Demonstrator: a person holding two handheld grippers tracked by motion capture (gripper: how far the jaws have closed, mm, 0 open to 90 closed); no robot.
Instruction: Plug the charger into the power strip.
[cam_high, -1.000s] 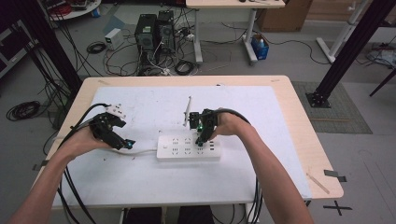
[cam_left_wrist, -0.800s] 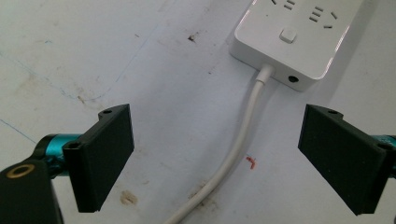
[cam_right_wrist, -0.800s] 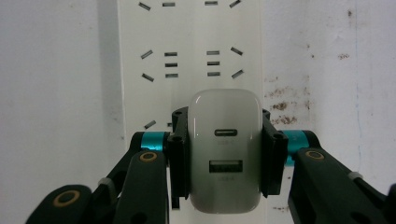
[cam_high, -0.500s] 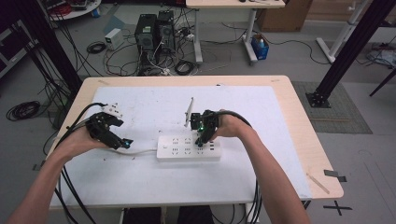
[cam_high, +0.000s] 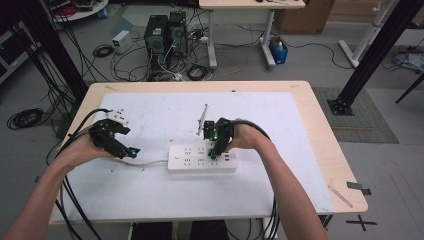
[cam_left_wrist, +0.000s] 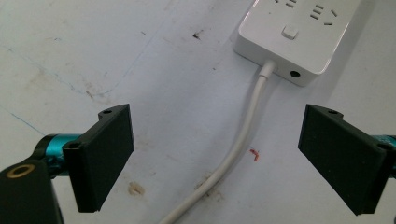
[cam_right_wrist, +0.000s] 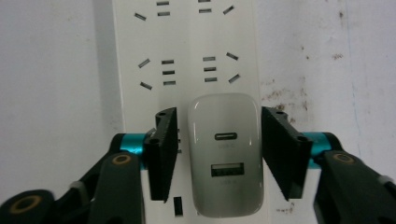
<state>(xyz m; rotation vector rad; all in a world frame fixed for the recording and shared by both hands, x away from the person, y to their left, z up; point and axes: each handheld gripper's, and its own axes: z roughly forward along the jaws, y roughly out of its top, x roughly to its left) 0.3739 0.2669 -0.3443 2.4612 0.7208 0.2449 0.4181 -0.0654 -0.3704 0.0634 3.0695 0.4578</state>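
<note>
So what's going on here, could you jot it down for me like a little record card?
surface: white sheet on a wooden table
main item: white power strip, its cord trailing off
plugged in: grey USB charger
right gripper: jaws either side of the charger, small gaps showing
left gripper: wide open above the cord, holding nothing
background: computer towers and loose cables on the floor
</note>
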